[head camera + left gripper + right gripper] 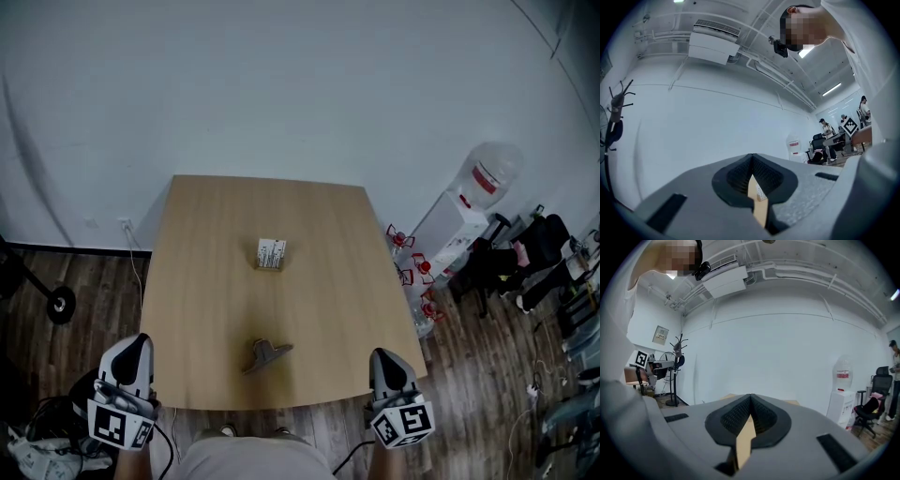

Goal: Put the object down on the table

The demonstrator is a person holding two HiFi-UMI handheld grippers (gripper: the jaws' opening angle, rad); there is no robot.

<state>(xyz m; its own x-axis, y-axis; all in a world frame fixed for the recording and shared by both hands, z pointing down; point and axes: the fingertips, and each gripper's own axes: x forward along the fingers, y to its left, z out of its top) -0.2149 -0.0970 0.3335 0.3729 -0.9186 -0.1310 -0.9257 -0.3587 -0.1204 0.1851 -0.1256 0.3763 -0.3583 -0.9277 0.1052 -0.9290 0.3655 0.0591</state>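
Observation:
A small white-and-tan box (pixel 270 254) stands near the middle of the wooden table (pixel 206 281). A grey, flat-based object (pixel 265 354) lies closer to the table's near edge. My left gripper (pixel 138 345) hovers at the near left corner, off the edge, shut with nothing in it. My right gripper (pixel 383 358) is at the near right corner, also shut and empty. In the left gripper view the jaws (pixel 751 158) meet, and the small box (pixel 761 191) shows through the slit below them. In the right gripper view the jaws (pixel 750 397) meet over a strip of tabletop.
A water dispenser (pixel 469 202) stands by the wall to the right of the table, with red clips (pixel 412 267) on the floor beside it and office chairs (pixel 530 253) further right. Cables and a wheeled base (pixel 56 305) lie on the floor at left. People sit at desks (pixel 834 140) in the background.

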